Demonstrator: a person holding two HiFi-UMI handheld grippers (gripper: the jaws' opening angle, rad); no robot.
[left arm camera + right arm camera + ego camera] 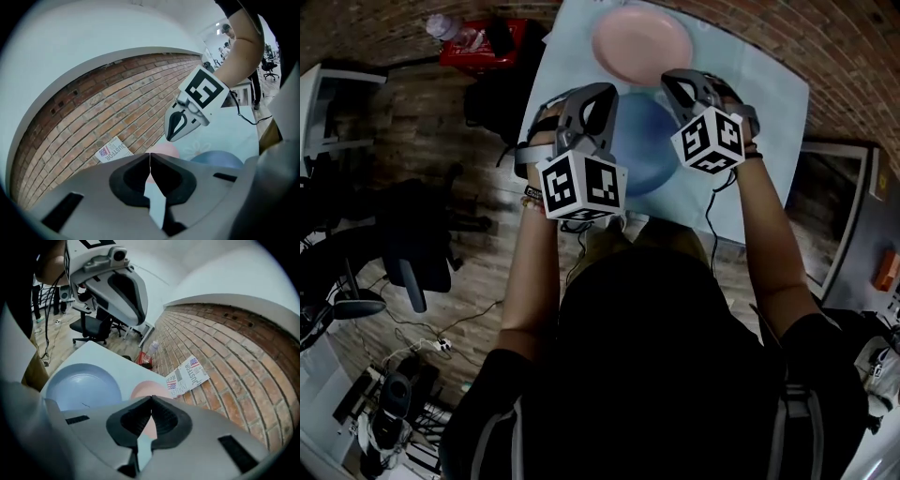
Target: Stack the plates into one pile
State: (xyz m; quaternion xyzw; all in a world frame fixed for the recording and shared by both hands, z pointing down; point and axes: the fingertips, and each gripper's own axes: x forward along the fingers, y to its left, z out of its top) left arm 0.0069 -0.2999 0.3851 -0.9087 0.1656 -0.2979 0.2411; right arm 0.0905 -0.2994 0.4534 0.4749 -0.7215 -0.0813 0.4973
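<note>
Two plates lie on the pale blue table (pixel 769 103): a pink plate (pixel 639 42) at the far side and a blue plate (pixel 642 155) nearer me, partly hidden under the grippers. Both are held up in the air above the blue plate. My left gripper (pixel 592 92) is shut with nothing in it, its jaw tips meeting (pixel 149 154). My right gripper (pixel 682 80) is shut and empty too (pixel 151 398). The right gripper view shows the blue plate (pixel 82 387) at left and the pink plate (pixel 145 390) just beyond the jaws.
A printed sheet with a flag (pixel 187 376) lies on the brick floor beyond the table. A red crate with a bottle (pixel 483 42) stands off the table's far left corner. An office chair (pixel 412 244) is to my left.
</note>
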